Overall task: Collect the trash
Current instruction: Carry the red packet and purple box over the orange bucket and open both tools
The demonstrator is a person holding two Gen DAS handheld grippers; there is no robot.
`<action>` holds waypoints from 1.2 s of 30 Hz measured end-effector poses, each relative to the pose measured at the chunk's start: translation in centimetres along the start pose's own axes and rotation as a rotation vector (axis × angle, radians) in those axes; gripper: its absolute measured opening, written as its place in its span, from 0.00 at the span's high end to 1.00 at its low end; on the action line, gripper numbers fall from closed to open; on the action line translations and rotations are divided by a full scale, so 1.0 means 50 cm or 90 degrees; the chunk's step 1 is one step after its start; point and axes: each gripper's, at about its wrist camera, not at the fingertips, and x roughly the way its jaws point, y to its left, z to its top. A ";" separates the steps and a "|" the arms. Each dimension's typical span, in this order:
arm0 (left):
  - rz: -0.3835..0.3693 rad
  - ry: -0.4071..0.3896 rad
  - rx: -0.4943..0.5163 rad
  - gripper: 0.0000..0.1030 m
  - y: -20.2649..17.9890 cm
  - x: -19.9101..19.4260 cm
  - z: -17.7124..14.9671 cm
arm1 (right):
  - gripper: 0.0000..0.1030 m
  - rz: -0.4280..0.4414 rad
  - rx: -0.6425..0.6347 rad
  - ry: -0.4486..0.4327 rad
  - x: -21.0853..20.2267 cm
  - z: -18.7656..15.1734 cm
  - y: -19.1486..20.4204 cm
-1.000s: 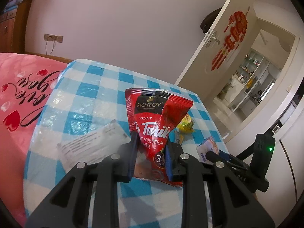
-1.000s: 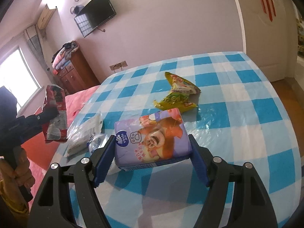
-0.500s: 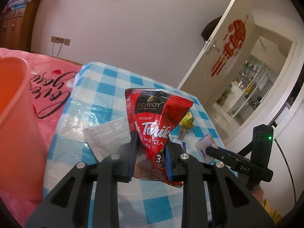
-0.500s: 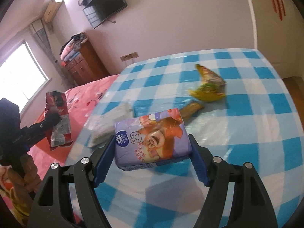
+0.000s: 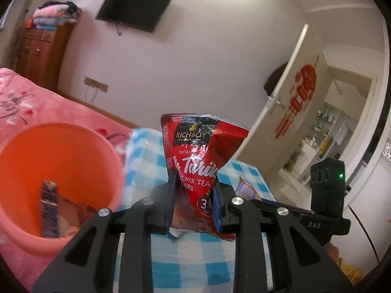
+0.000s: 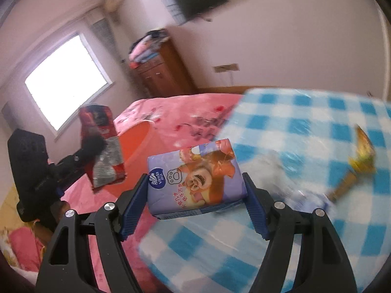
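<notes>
Left hand-held gripper (image 5: 193, 202) pinching a red sachet (image 5: 199, 161) tight, angling slightly downward. Right hand-held gripper (image 6: 195, 202) gripping a tissue pack (image 6: 193, 178) between wide-set pads, tilting more steeply, left one showing at its left.

A wall-mounted television (image 5: 134, 8) hangs above a wall socket (image 5: 96, 84) with a trailing cable. A wooden cabinet (image 5: 43, 55) stands at the left, with folded laundry (image 5: 55, 14) piled on top. A pink bedspread (image 5: 48, 105) lies beside the table's blue-and-white checked tablecloth (image 6: 317, 146). A white door (image 5: 288, 102) bearing a red decoration (image 5: 299, 92) stands open. A bright window (image 6: 66, 83) lights the room.
</notes>
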 end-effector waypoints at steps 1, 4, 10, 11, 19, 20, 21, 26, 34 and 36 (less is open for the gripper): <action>0.008 -0.007 -0.003 0.74 0.007 -0.011 0.005 | 0.29 0.010 -0.018 0.002 0.010 0.012 0.026; 0.042 -0.027 -0.013 0.74 0.039 -0.040 0.019 | 0.29 0.035 -0.067 0.006 0.039 0.046 0.091; 0.119 -0.044 -0.055 0.74 0.126 -0.067 0.029 | 0.29 0.076 -0.135 0.010 0.106 0.099 0.192; 0.128 -0.044 -0.063 0.74 0.142 -0.073 0.028 | 0.29 0.082 -0.141 0.011 0.117 0.105 0.204; 0.186 -0.016 -0.108 0.67 0.212 -0.046 0.017 | 0.21 0.078 -0.187 0.029 0.232 0.127 0.275; 0.195 -0.009 -0.116 0.63 0.219 -0.042 0.014 | 0.18 0.078 -0.183 0.029 0.246 0.126 0.275; 0.204 -0.007 -0.119 0.52 0.223 -0.042 0.011 | 0.14 0.082 -0.175 0.025 0.253 0.126 0.271; 0.239 -0.020 -0.107 0.33 0.228 -0.048 0.003 | 0.12 0.084 -0.120 0.012 0.248 0.126 0.227; 0.275 -0.091 -0.051 0.16 0.191 -0.059 0.007 | 0.10 0.013 -0.109 -0.039 0.183 0.092 0.166; 0.271 -0.107 -0.035 0.15 0.176 -0.059 0.003 | 0.10 0.002 -0.110 -0.046 0.172 0.080 0.154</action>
